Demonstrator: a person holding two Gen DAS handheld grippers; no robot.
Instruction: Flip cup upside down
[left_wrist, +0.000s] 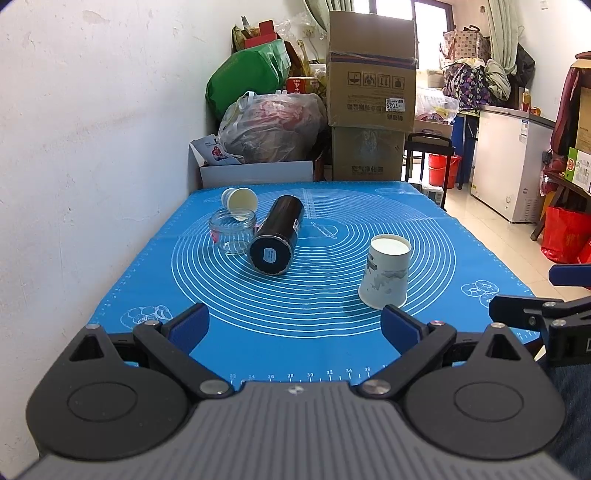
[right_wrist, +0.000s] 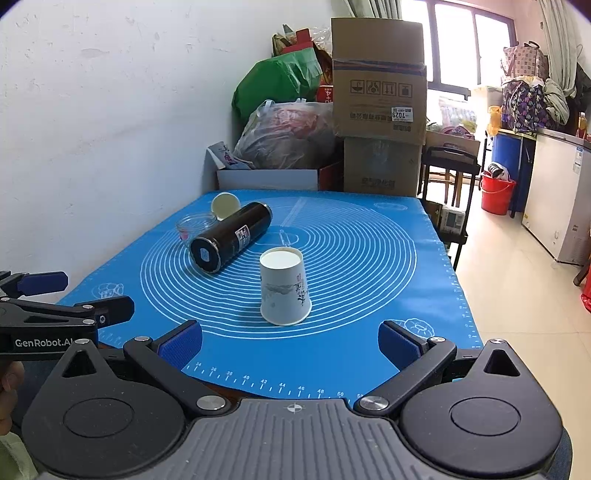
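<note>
A white paper cup (left_wrist: 386, 275) with a grey print stands mouth-down on the blue mat (left_wrist: 314, 332), its flat base up. It also shows in the right wrist view (right_wrist: 284, 290), just ahead of my right gripper. My left gripper (left_wrist: 295, 326) is open and empty near the mat's front edge, with the cup just beyond its right finger. My right gripper (right_wrist: 291, 341) is open and empty, a short way behind the cup. Each gripper shows at the other view's edge.
A black cylindrical flask (left_wrist: 277, 236) lies on its side at mid-mat. A clear glass jar (left_wrist: 232, 230) and a white lid (left_wrist: 240, 199) sit behind it by the left wall. Boxes (left_wrist: 371, 92) and bags are stacked beyond the table's far edge.
</note>
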